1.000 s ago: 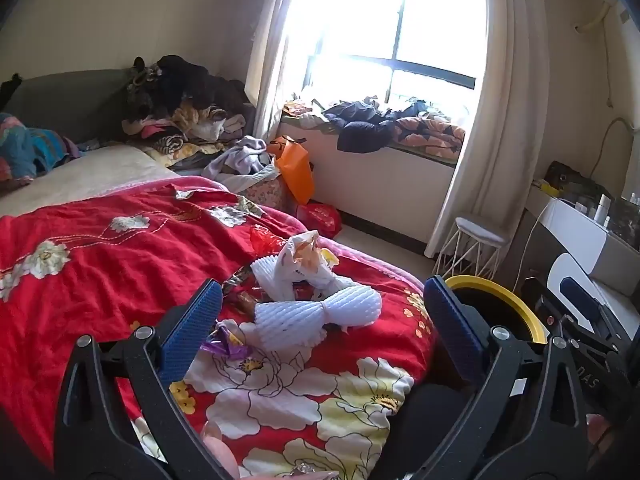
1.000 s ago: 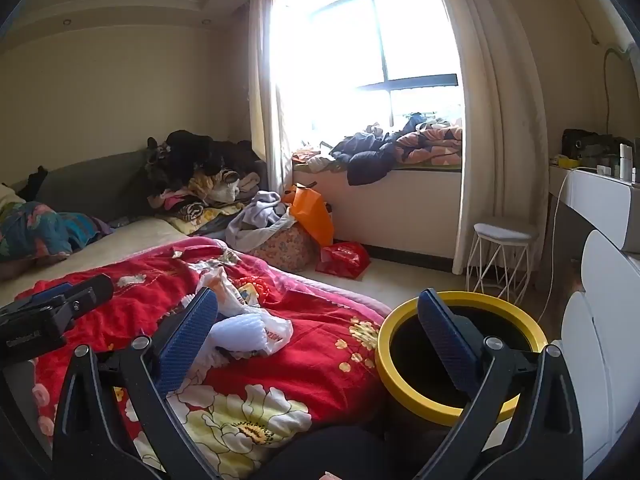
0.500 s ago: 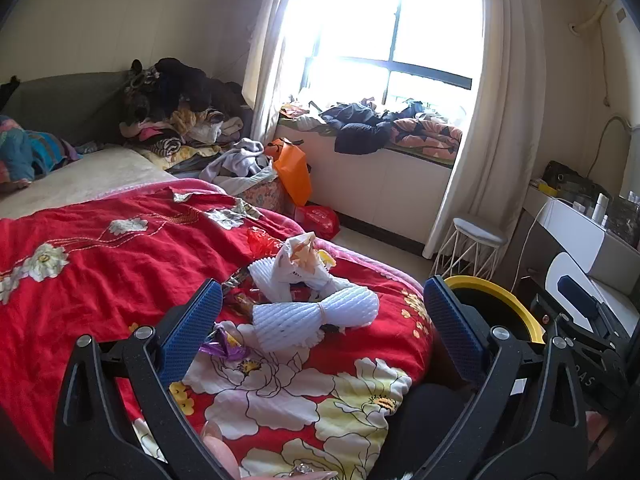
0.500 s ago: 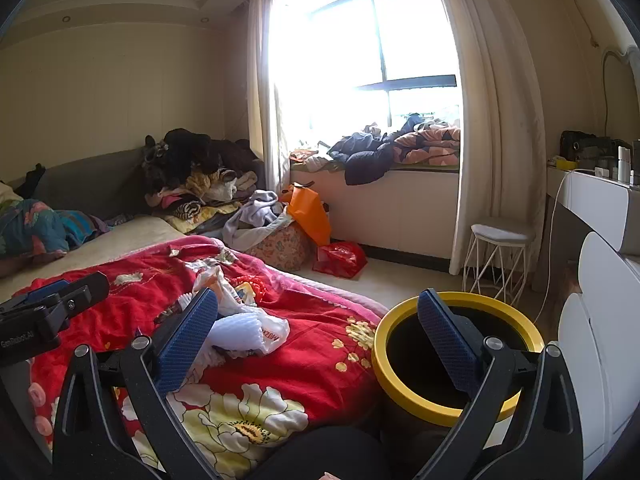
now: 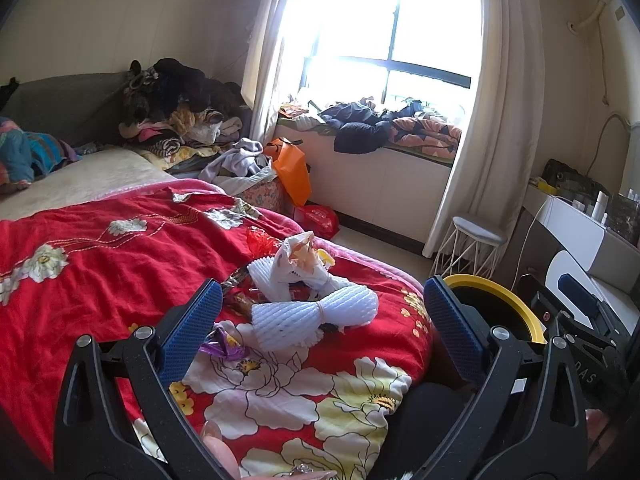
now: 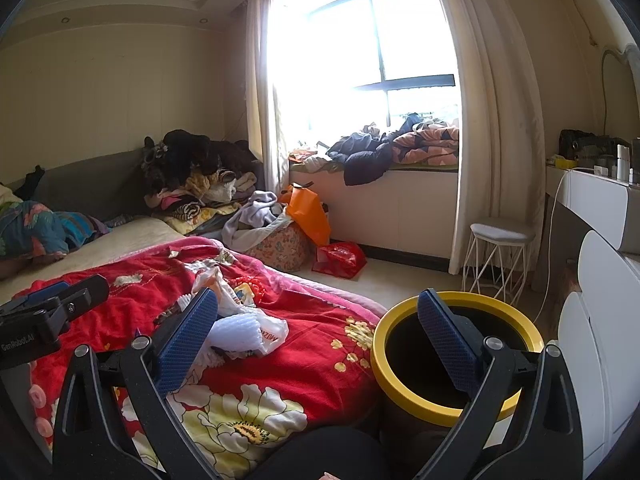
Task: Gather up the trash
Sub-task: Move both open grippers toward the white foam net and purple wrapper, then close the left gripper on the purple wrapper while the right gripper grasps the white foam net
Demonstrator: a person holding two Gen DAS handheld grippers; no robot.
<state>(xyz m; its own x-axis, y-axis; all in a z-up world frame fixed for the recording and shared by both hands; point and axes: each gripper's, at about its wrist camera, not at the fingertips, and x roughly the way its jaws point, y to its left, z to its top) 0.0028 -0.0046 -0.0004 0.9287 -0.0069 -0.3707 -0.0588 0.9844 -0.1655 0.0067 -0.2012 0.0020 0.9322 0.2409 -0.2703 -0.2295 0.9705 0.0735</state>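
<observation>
**Two grippers spread wide over a littered bed**

Both tools hang above a red floral bedspread (image 5: 100, 264) with their blue-padded fingers far apart and nothing between them. The left gripper (image 5: 320, 320) faces a small heap of trash near the foot of the bed: a white foam net sleeve (image 5: 312, 318) pinched at its middle like a bow, a crumpled white plastic bag (image 5: 298, 260) just behind it, a purple wrapper (image 5: 222, 344) beside the left finger, and a scrap of red plastic (image 5: 260, 240) farther back. The right gripper (image 6: 318, 338) sits to the side of that heap; in its view the foam sleeve and bag lie just behind its left finger. A black bin with a yellow rim (image 6: 400, 384) stands on the floor against the bed's edge, its mouth open and partly behind the right finger. Beyond, a white stool (image 6: 500, 236) stands by the curtain.
</observation>
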